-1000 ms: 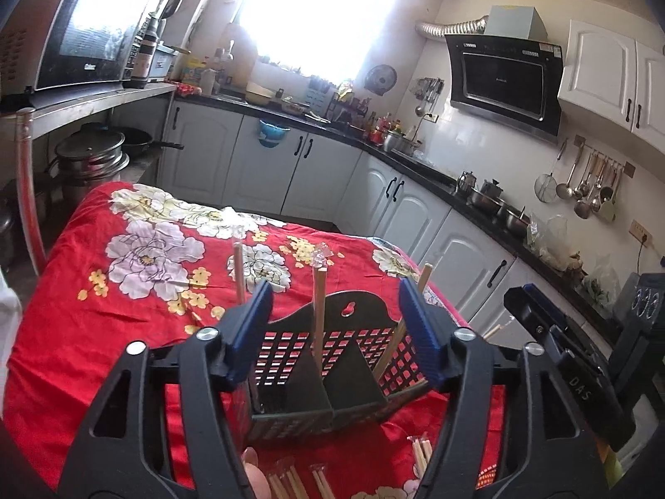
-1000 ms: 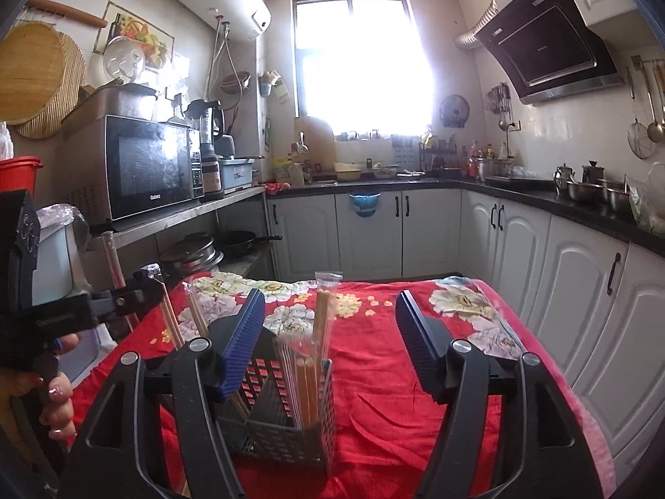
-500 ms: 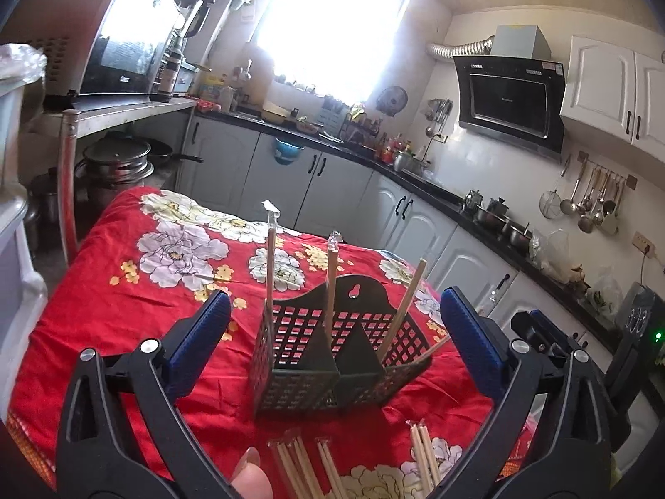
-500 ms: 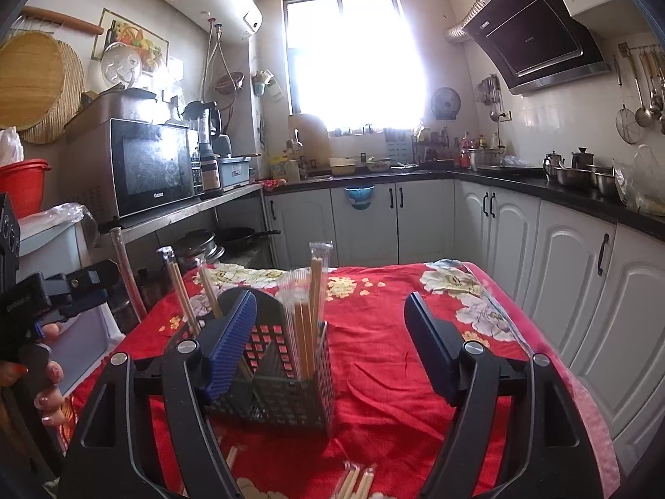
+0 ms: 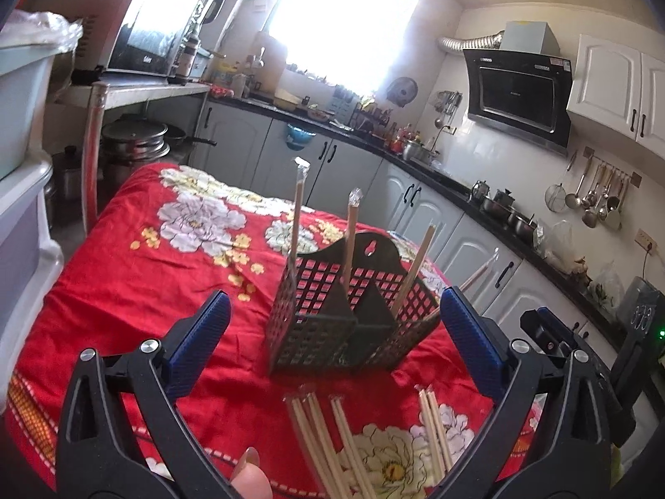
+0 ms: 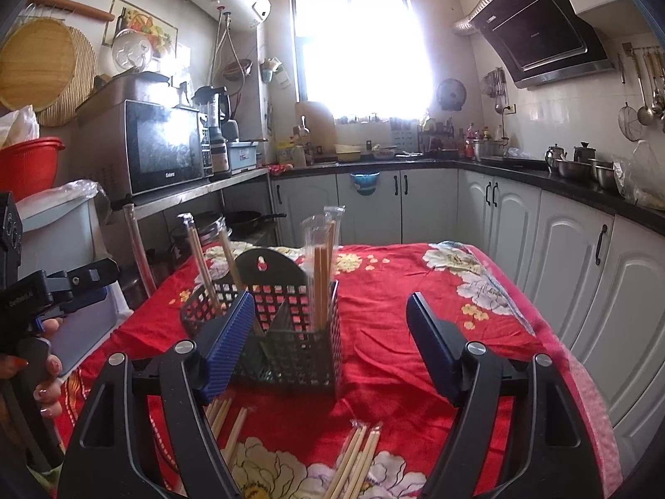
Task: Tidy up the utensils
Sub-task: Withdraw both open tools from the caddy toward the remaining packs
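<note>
A dark perforated utensil holder (image 5: 353,316) stands upright on the red floral tablecloth (image 5: 145,282); it also shows in the right wrist view (image 6: 286,332). Wrapped chopsticks (image 5: 351,241) stand in its compartments, one pack in the right compartment (image 6: 322,274). Loose wrapped chopstick pairs lie on the cloth in front of it (image 5: 332,436) and in the right wrist view (image 6: 357,457). My left gripper (image 5: 332,345) is open and empty, just in front of the holder. My right gripper (image 6: 332,341) is open and empty, also short of the holder.
White cabinets and a dark counter (image 6: 519,166) run behind and to the right of the table. A metal shelf with a microwave (image 6: 166,145) and pots stands to the left. The other gripper's handle (image 6: 54,291) is at the left edge.
Both grippers have opened and drawn back from the holder, which now stands free on the cloth. Loose chopsticks in front have come into view.
</note>
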The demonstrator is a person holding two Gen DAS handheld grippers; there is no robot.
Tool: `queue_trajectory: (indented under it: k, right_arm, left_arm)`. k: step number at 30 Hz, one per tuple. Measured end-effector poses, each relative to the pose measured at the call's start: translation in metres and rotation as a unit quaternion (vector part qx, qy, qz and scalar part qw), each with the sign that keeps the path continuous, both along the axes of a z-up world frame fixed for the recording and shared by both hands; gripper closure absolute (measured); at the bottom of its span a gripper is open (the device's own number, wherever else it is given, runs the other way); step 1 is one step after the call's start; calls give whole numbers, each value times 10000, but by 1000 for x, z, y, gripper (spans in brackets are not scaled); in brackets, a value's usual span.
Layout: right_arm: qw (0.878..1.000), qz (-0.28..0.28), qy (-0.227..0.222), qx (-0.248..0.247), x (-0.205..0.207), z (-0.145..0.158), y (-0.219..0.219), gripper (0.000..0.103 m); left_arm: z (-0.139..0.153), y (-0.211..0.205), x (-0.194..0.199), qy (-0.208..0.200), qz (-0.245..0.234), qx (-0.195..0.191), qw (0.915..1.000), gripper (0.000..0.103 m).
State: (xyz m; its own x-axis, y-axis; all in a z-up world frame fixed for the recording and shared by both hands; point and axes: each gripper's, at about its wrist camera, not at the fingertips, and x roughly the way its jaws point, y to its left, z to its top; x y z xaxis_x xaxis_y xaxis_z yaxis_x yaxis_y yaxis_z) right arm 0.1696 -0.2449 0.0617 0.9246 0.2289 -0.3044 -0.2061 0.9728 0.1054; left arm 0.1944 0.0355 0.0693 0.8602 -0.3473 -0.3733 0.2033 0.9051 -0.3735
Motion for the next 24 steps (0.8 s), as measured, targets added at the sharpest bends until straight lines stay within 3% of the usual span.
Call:
queue_trajectory:
  k: [24]
  right_arm:
    - [9964,551,597,-222,-16,-31,39,30]
  left_arm:
    - [-49,28,-36,606,313,127,9976,11]
